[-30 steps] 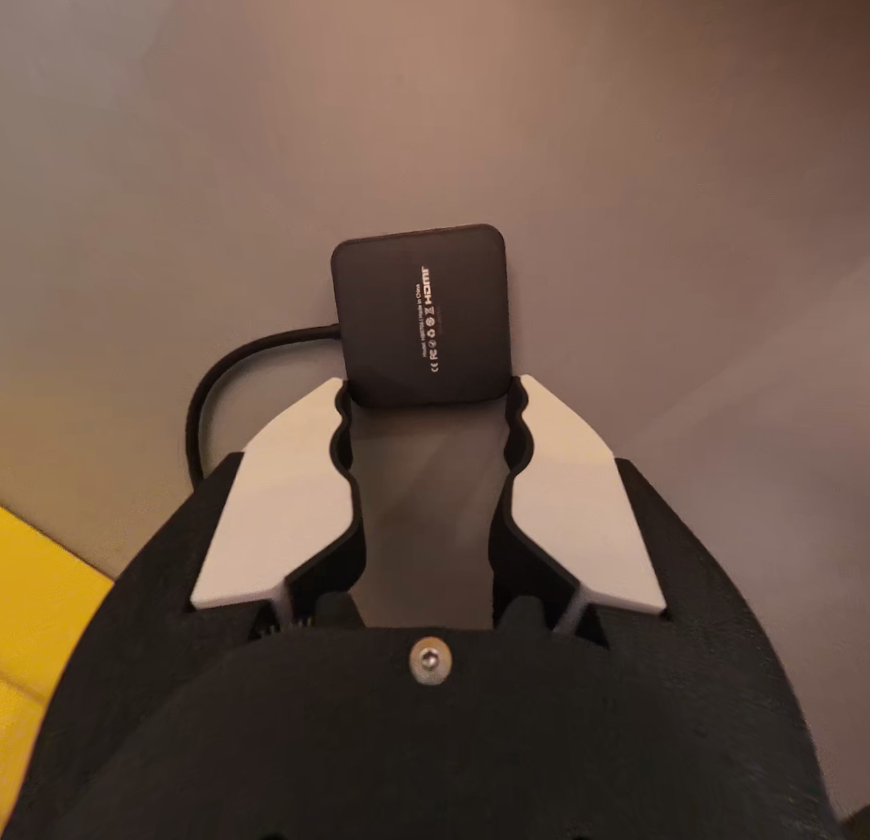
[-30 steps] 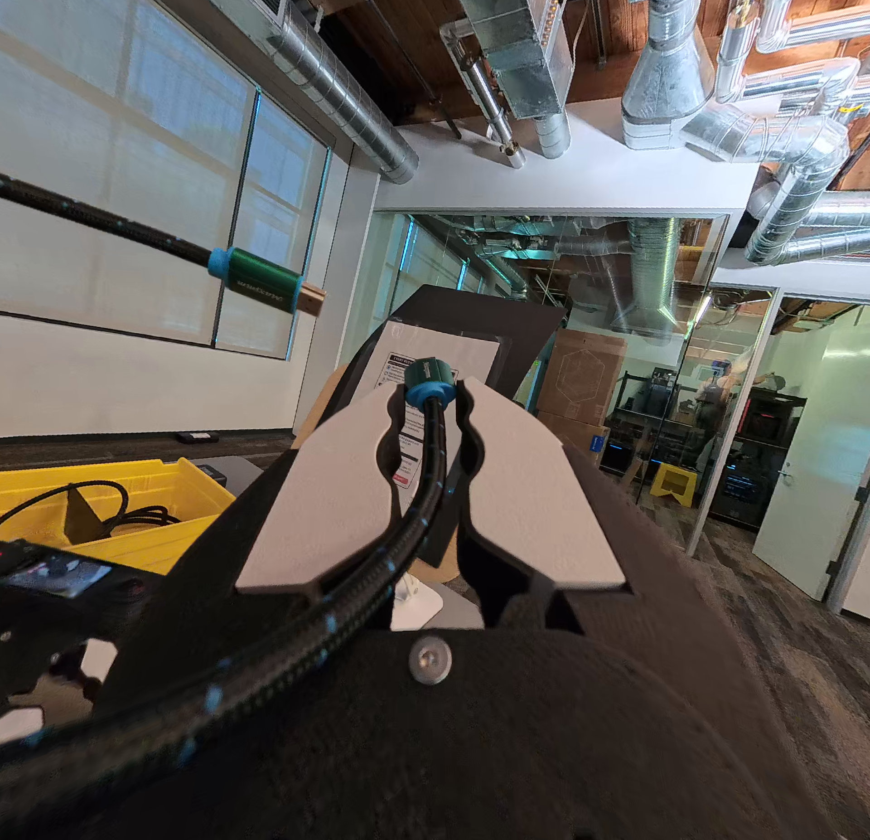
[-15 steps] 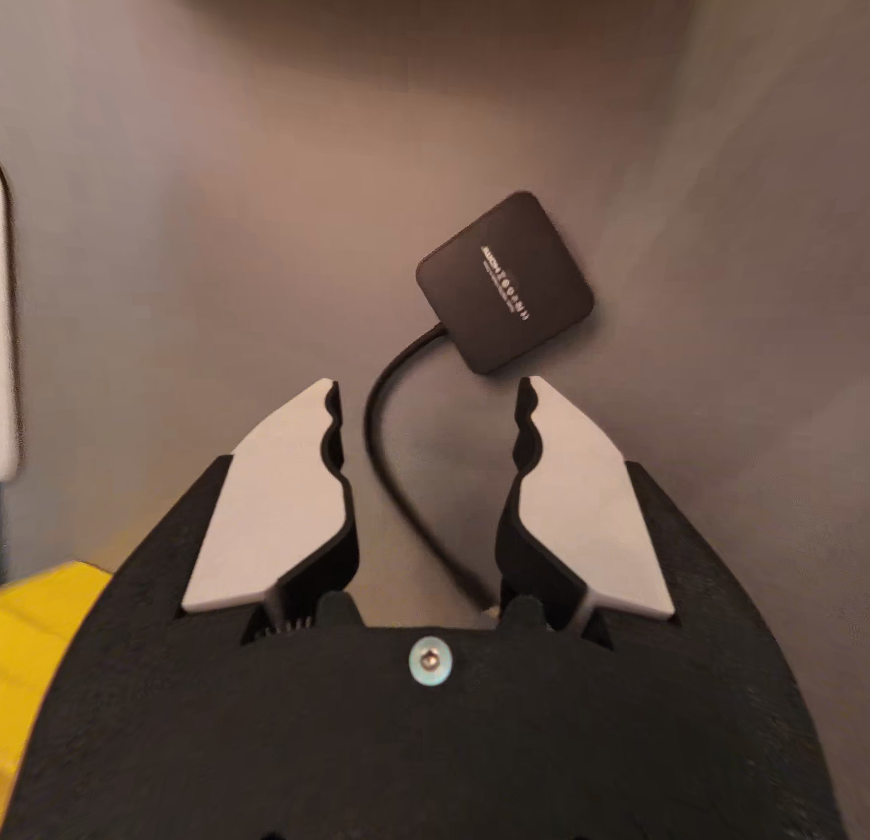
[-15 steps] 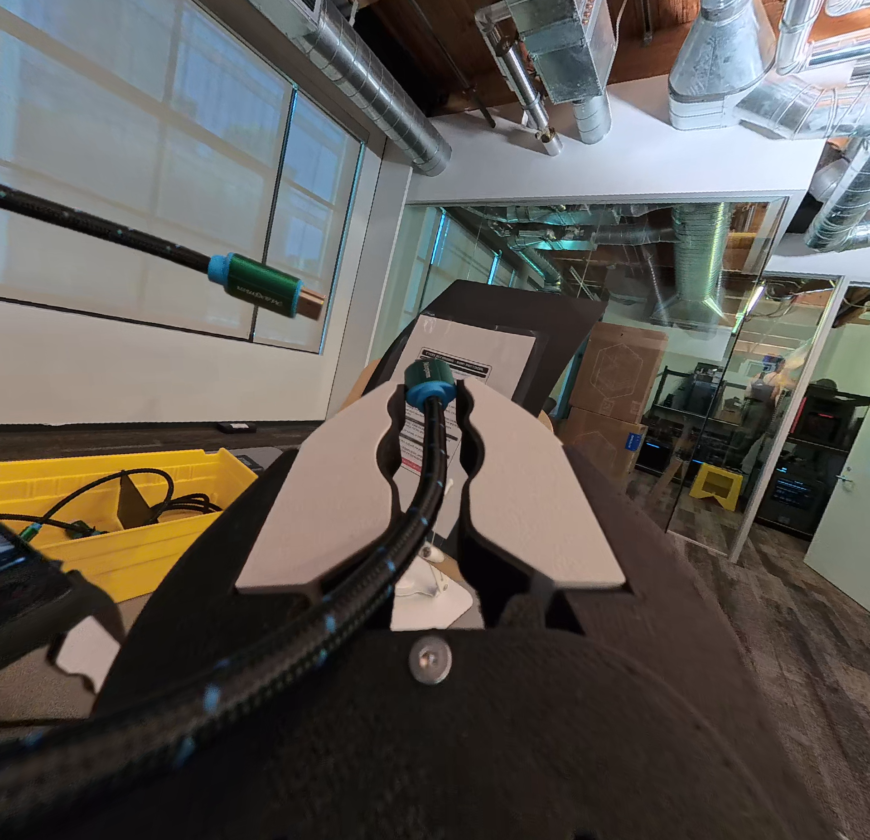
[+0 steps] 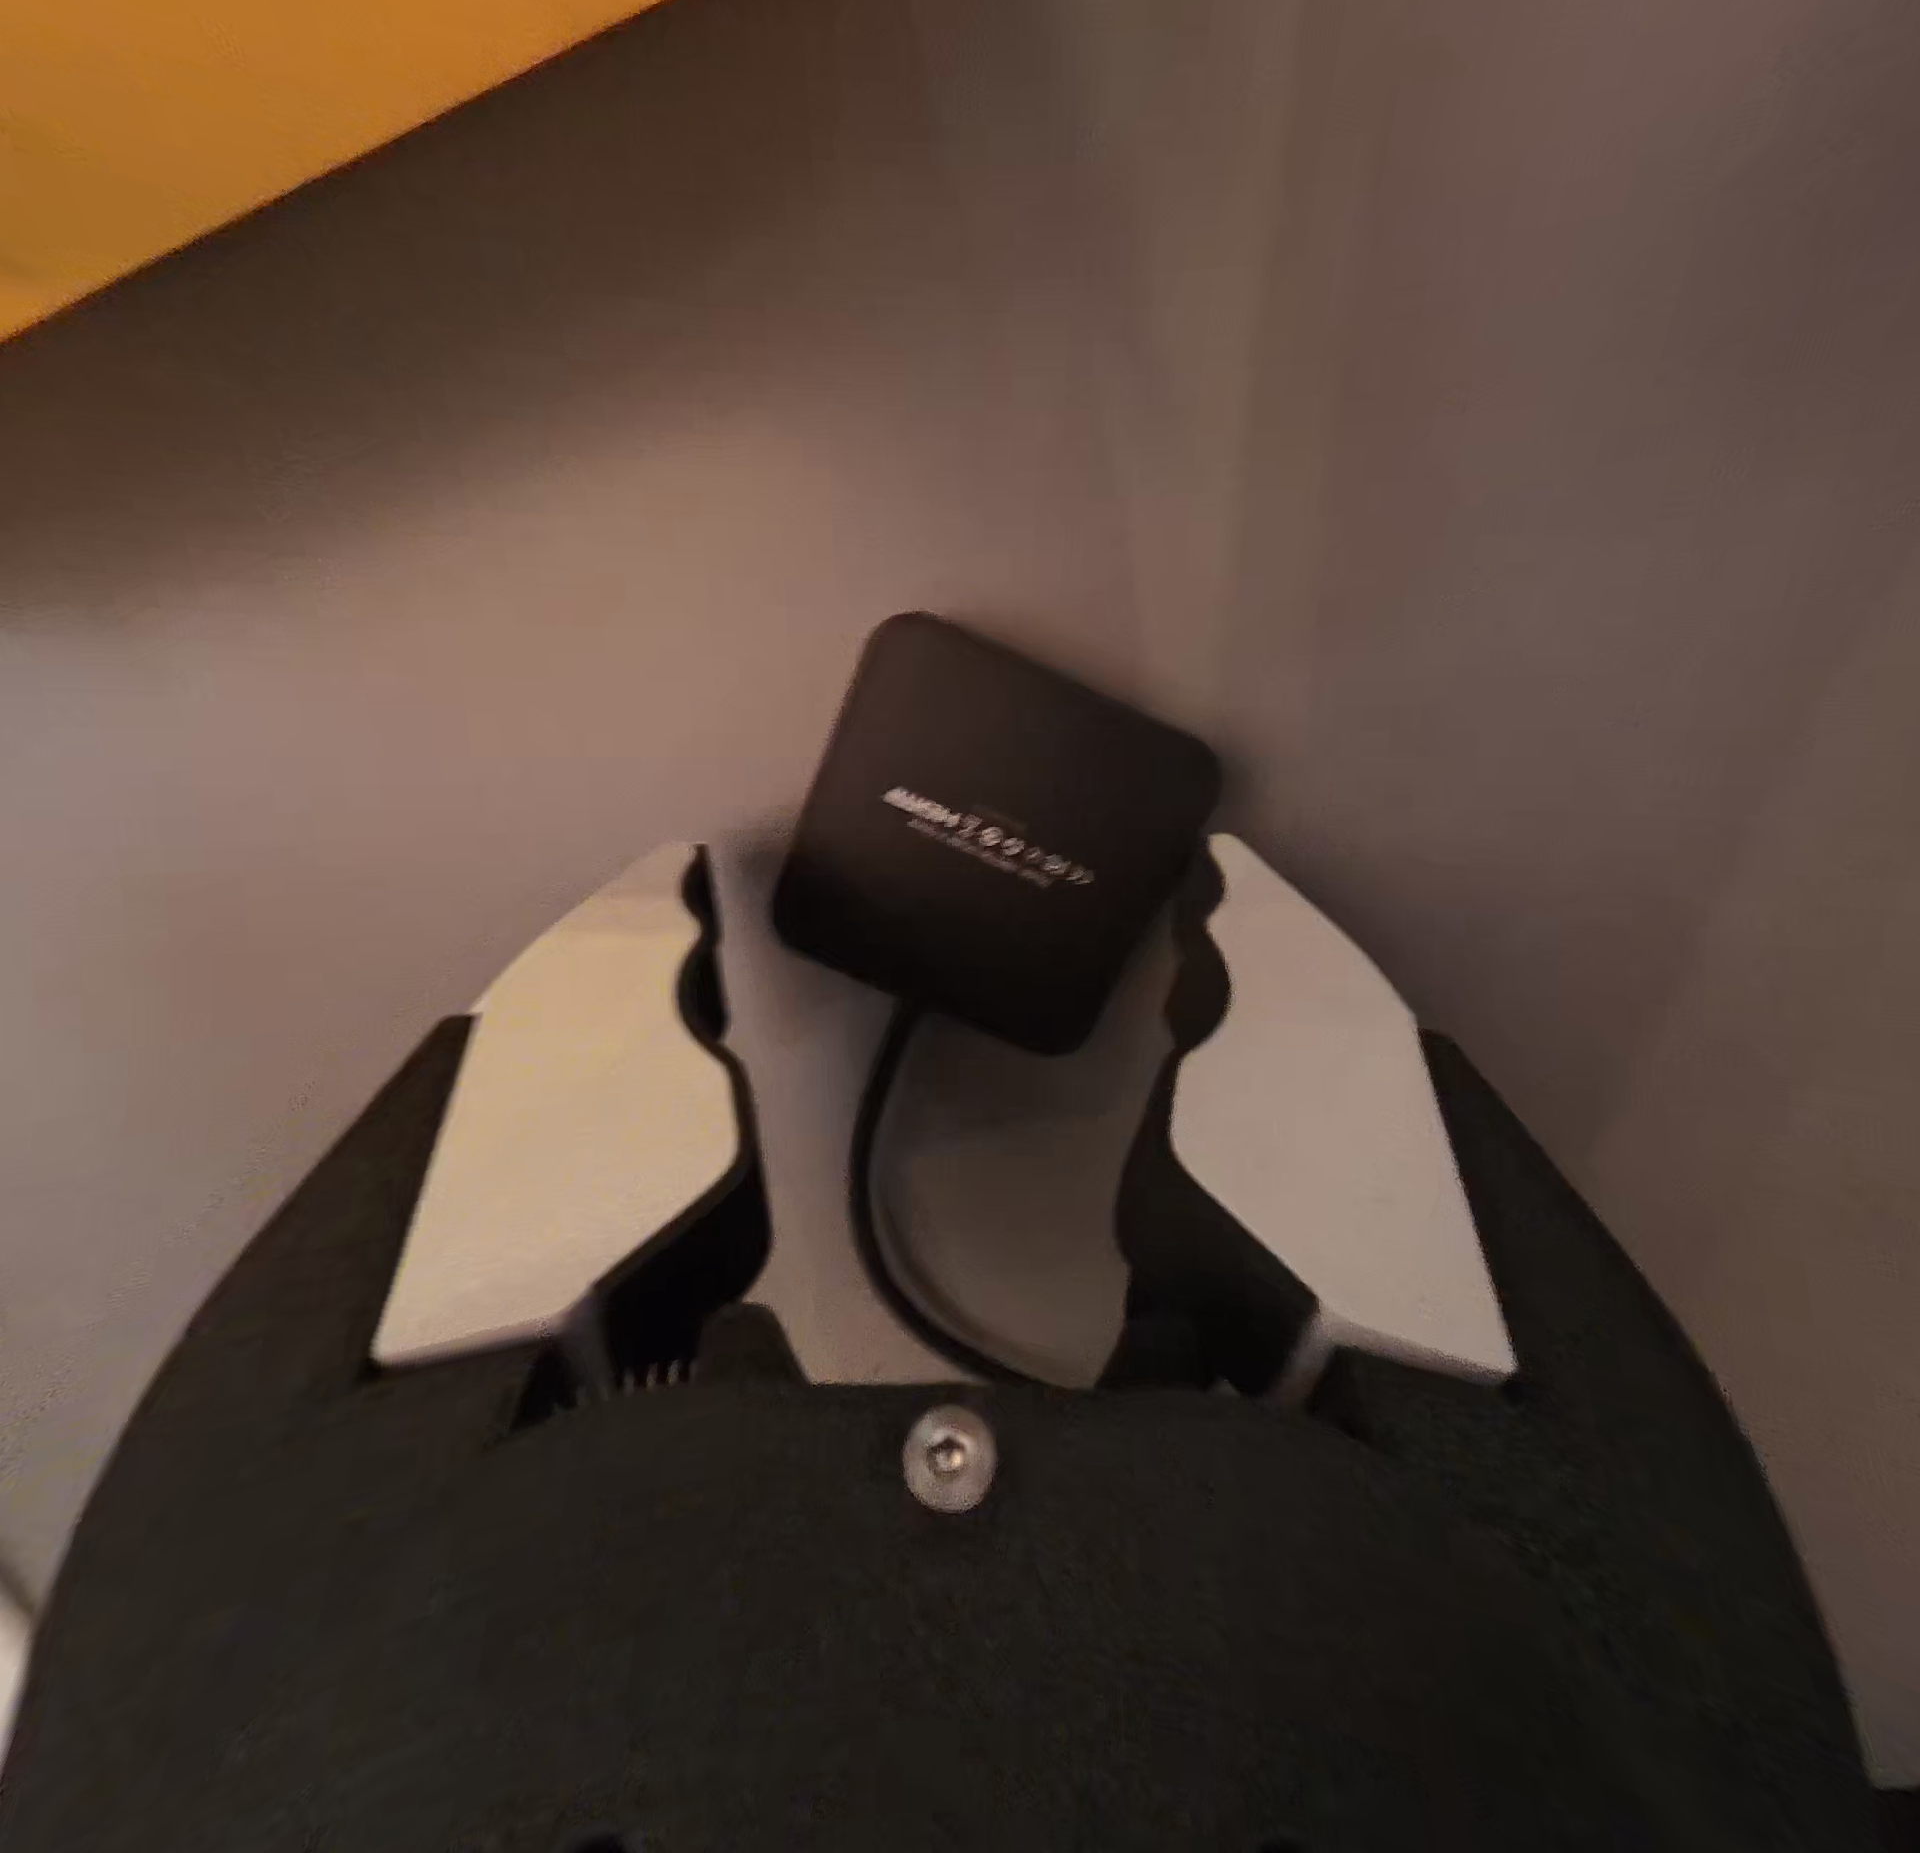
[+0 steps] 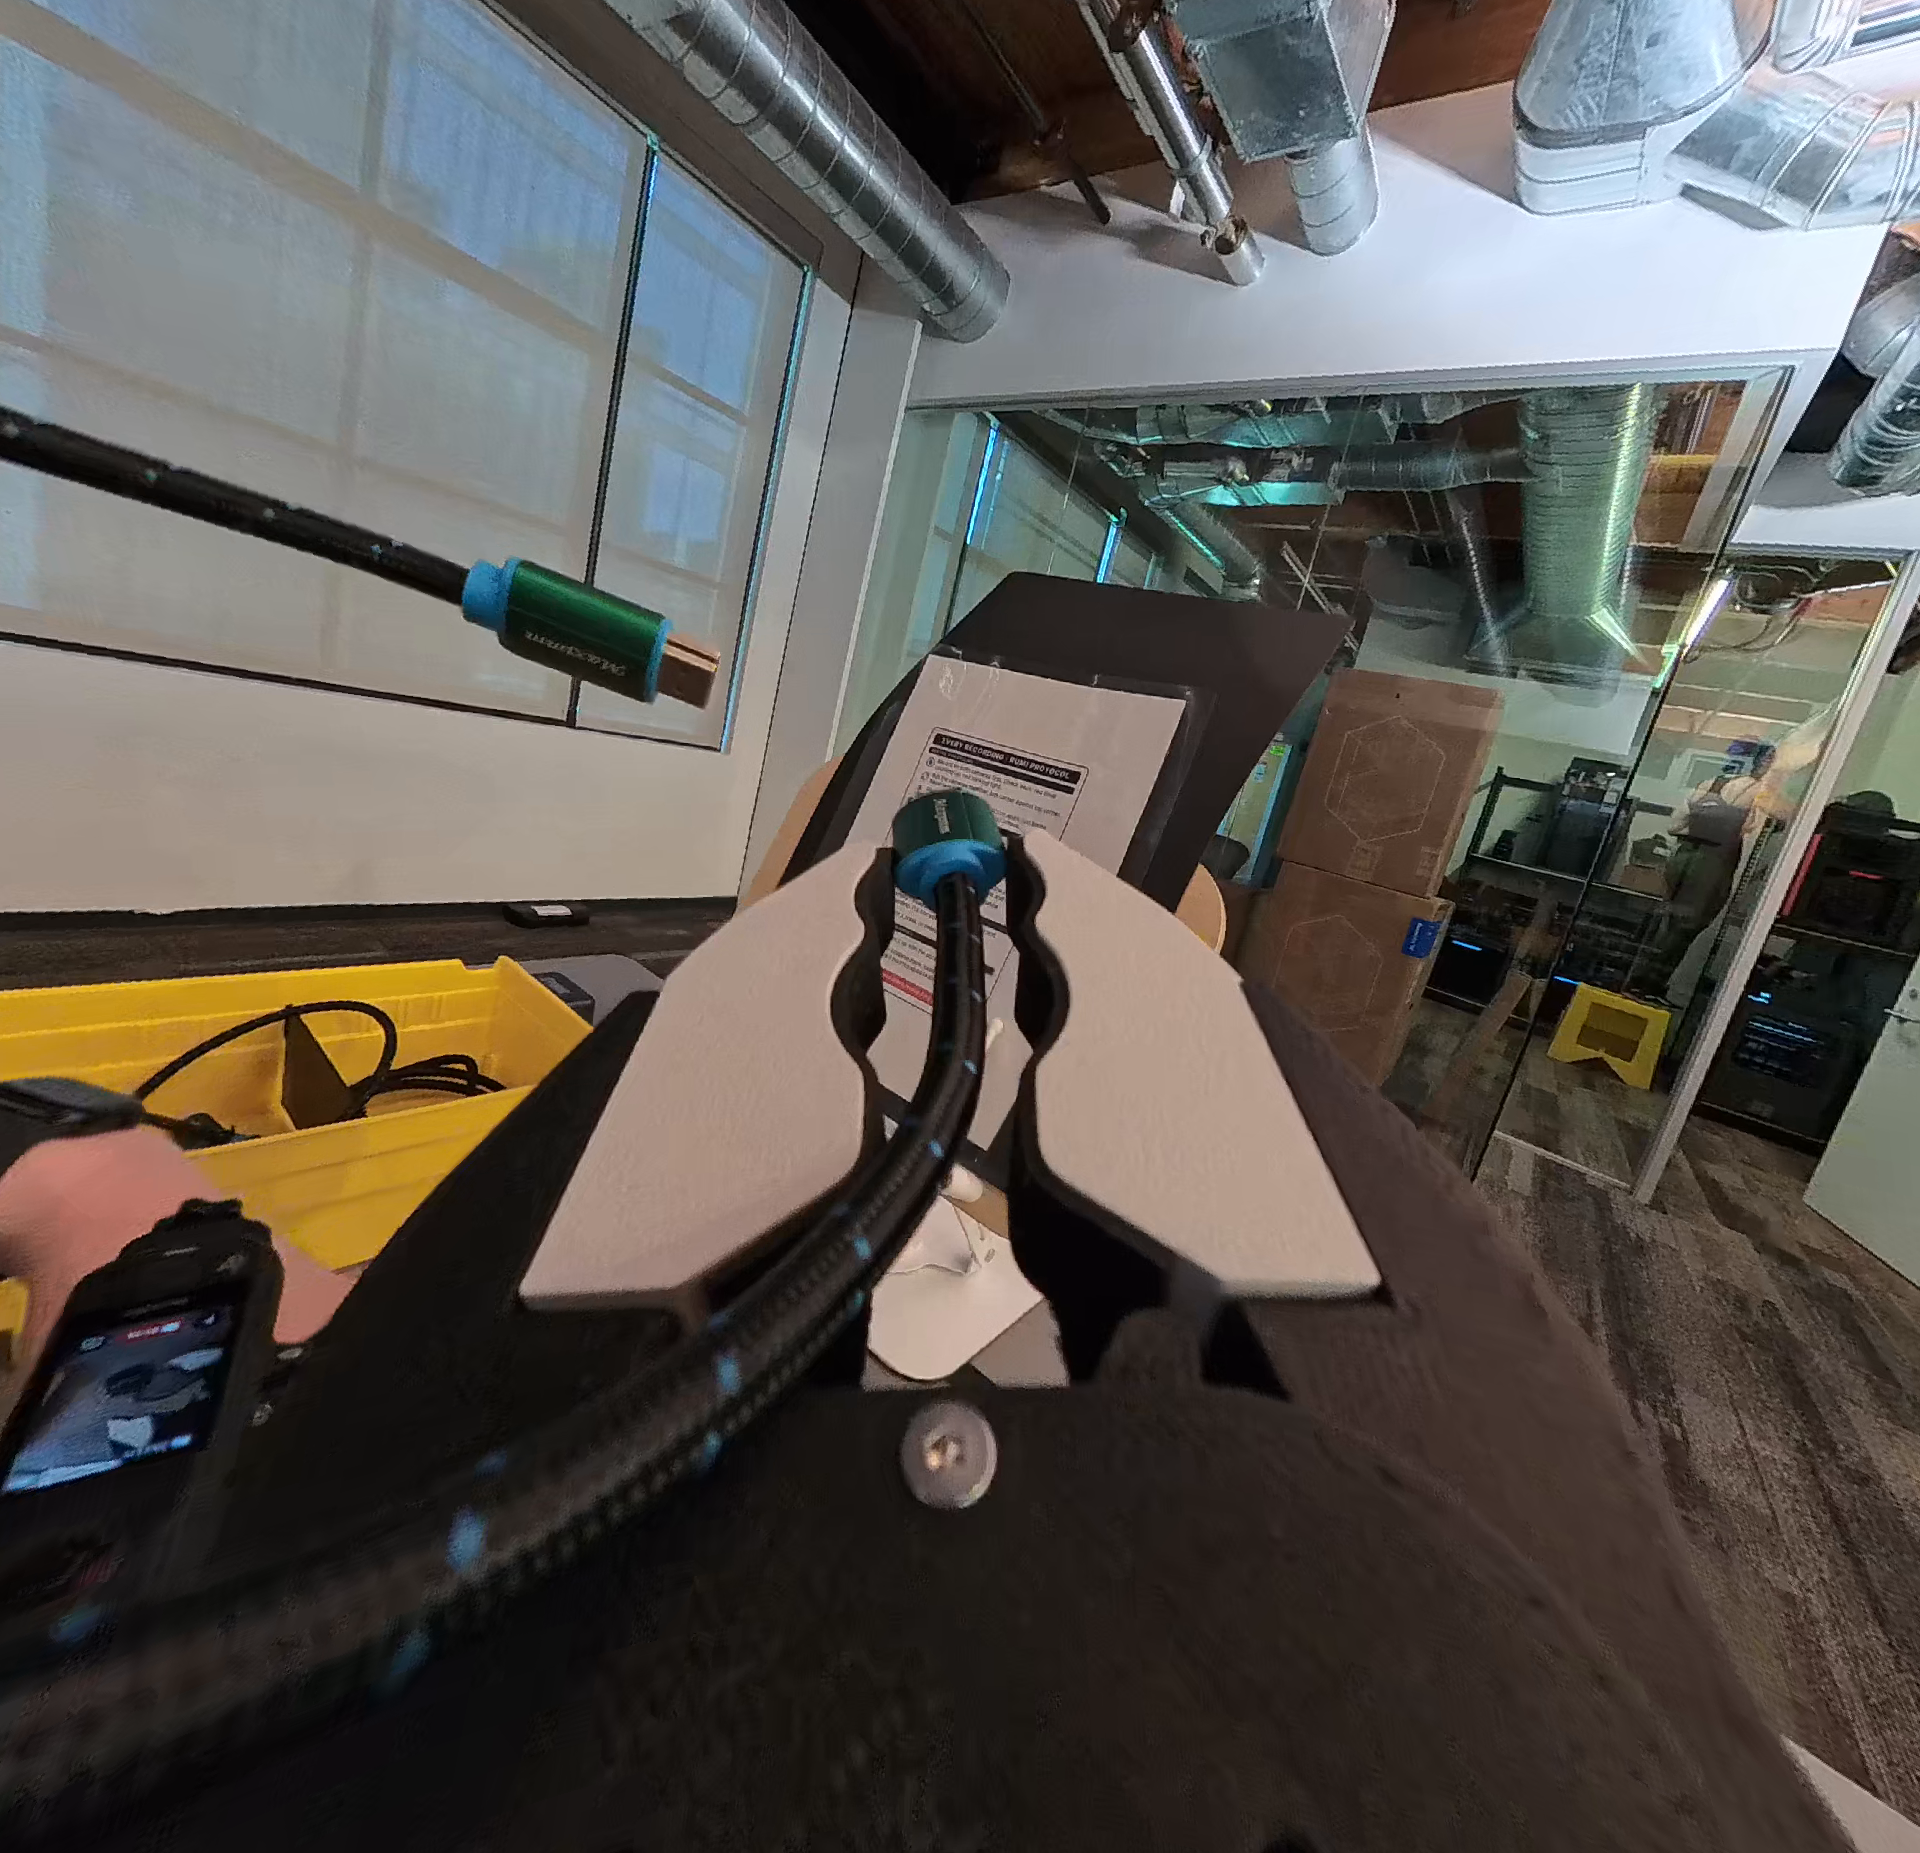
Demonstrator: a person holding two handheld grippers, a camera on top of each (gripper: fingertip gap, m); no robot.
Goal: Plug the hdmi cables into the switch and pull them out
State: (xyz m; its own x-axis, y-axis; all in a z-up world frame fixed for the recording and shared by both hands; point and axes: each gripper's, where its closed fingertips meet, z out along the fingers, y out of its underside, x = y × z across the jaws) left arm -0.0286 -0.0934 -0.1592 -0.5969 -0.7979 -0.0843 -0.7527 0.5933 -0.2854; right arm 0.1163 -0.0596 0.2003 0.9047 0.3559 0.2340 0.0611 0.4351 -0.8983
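Hovering my left gripper (image 5: 951,858) over the switch (image 5: 995,835), jaws spread wide and clamped on nothing. The black square lies flat on the grey table (image 5: 520,577), skewed, one corner near my right finger (image 5: 1309,1055) and a gap on the other side. Its pigtail (image 5: 883,1169) curls back between my fingers toward the palm.

Right gripper (image 6: 951,868): jaws closed on a braided cable (image 6: 935,1065), pinching just behind the blue collar of its green plug (image 6: 948,829), which points away from me (up and out, nowhere near the switch). A second plug (image 6: 587,631) hangs free at upper left on its own cable; nothing of mine holds it.

Judgement on the grab: square the left jaws to two opposite edges of the switch before closing, since pinching corner to corner would likely let it spin out. Keep the pigtail from under the pads. Hold it low and firm, port edge exposed; which edge carries the ports I cannot tell from here. Then swing the right plug down, flat side matched to the slot, and push straight.

Outward: a yellow bin (image 6: 312,1055) of cords at left.
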